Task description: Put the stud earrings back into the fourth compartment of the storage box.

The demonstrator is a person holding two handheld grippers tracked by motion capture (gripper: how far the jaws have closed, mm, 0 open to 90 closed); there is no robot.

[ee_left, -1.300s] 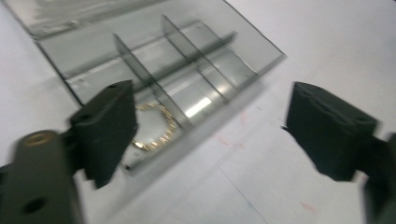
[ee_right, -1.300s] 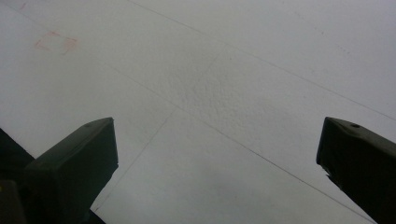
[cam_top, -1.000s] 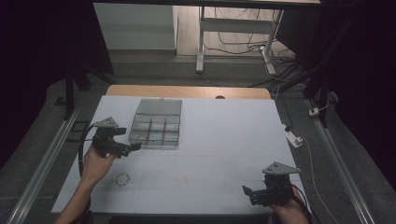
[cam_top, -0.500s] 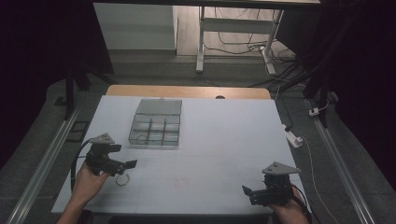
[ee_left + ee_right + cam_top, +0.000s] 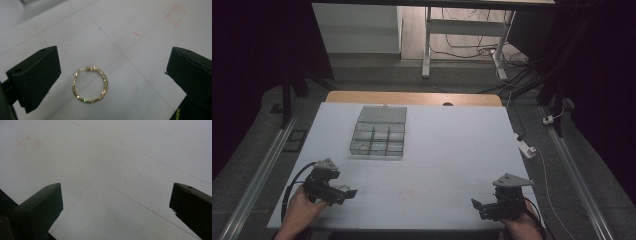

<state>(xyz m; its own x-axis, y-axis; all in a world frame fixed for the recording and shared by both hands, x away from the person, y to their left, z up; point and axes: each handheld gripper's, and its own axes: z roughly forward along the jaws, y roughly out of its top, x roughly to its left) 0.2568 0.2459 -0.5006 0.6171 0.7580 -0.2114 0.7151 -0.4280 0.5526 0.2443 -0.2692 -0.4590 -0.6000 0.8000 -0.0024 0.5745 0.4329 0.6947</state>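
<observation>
Near left: left gripper (image 5: 343, 192), jaws spread over gold chain ring (image 5: 90, 85) lying flat on table (image 5: 452, 150), untouched. Near right: right gripper (image 5: 479, 206), jaws spread, empty. Farther: clear compartment box (image 5: 379, 132).

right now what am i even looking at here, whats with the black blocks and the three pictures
A person sits at a white table holding a hand-operated two-jaw gripper in each hand: the left gripper and the right gripper. The high view looks down from above. The other two pictures come from cameras riding on each gripper, so the black blocks are that gripper's own jaws, standing wide apart. Between the left gripper's jaws a gold chain bracelet lies flat on the table, not touched. The right gripper view has bare table beneath it. Farther back sits a clear compartment box. Nothing is held.
</observation>
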